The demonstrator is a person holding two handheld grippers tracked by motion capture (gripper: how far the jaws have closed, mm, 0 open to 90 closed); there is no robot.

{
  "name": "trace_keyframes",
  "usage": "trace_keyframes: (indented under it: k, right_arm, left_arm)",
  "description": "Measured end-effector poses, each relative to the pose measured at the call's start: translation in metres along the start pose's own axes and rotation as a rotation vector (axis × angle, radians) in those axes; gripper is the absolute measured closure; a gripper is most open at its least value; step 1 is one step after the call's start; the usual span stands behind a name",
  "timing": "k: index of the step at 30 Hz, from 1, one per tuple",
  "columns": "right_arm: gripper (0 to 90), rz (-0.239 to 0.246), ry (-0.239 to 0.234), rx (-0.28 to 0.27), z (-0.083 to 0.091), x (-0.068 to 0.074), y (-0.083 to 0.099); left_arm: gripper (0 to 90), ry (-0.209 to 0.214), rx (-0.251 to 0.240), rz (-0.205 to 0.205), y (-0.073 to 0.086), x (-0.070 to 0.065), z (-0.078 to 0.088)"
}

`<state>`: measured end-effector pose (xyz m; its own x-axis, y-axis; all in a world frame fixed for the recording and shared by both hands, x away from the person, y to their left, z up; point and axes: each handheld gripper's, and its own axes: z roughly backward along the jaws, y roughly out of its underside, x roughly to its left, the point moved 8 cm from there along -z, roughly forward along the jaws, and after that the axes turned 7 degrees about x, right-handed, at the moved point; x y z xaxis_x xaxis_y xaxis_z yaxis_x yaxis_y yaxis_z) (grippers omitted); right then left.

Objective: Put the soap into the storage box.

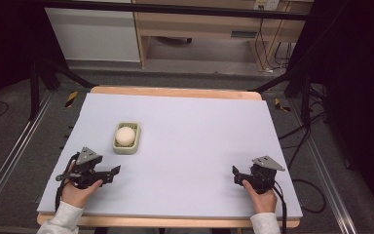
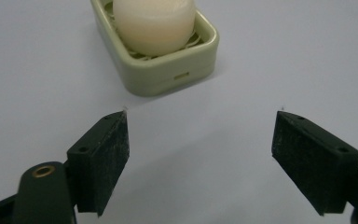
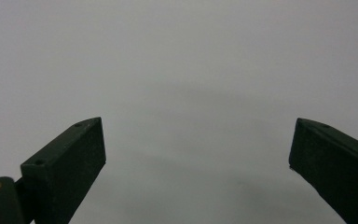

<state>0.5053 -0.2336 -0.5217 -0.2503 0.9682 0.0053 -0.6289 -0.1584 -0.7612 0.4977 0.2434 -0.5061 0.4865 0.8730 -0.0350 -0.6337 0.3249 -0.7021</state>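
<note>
With both the left hand-held gripper [image 1: 108, 174] and the right hand-held gripper [image 1: 235, 174] spread wide and empty on the table [image 1: 199, 141], the round soap [image 2: 154, 23] is noted seated in its green soap dish [image 2: 186, 70] just ahead of the left, where a slip from a smooth, curved surface is judged likely.

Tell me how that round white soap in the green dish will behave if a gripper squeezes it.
The soap looks smooth and rounded, so flat pads would probably slip off unless they close across its widest part. Set down bare, it might roll. The green dish looks light and shallow, so a sideways nudge would likely slide dish and soap together across the smooth table.
</note>
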Motion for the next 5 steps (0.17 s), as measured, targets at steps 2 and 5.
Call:
trace_keyframes:
  k: [2,5]
  right_arm:
    - [4.1,-0.008,0.006,-0.005,0.0011,-0.0022,0.0002]
    - [4.1,-0.001,0.02,-0.003,0.0024,-0.0051,0.0011]
  left_arm:
    - [16.9,-0.015,0.004,0.001,0.0052,0.0037,0.0014]
    - [17.4,-0.034,0.009,0.01,0.0097,0.0091,0.0032]
